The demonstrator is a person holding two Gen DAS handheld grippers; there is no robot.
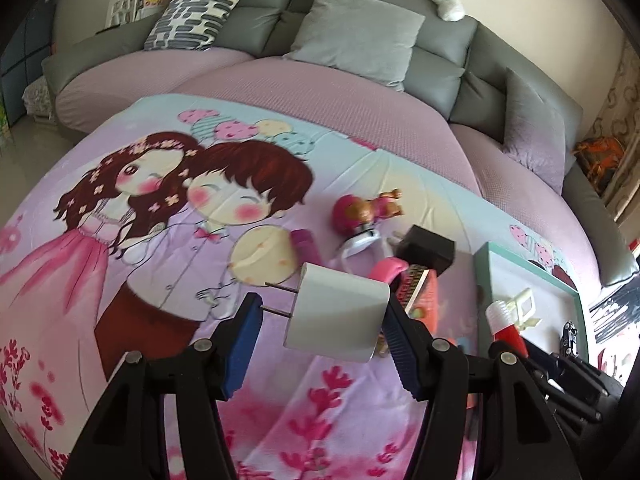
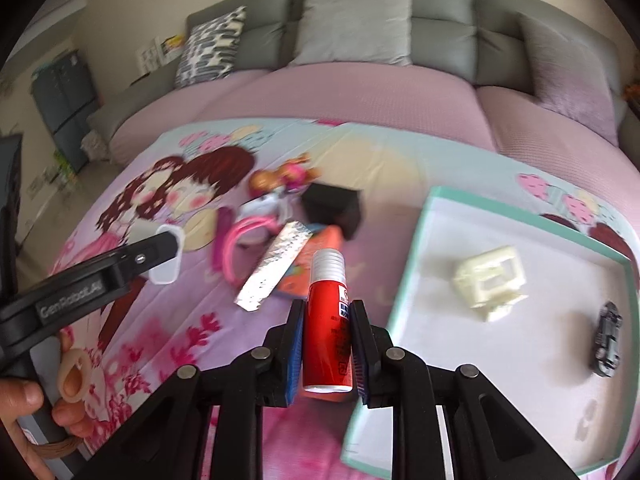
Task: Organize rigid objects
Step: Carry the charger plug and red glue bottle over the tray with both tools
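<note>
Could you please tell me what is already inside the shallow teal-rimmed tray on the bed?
Inside the tray lie a cream plastic frame piece and a small dark toy car. Its nearest corner is hidden behind the right gripper, which holds a red bottle.

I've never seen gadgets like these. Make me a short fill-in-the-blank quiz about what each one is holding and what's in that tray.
1. The left gripper holds a white ____ with two metal prongs.
2. The bottle in the right gripper is coloured ____.
3. Inside the tray, beside the cream toy, lies a dark toy ____.
4. The black box sits on the ____, outside the tray.

Missing words: plug; red; car; blanket
</note>
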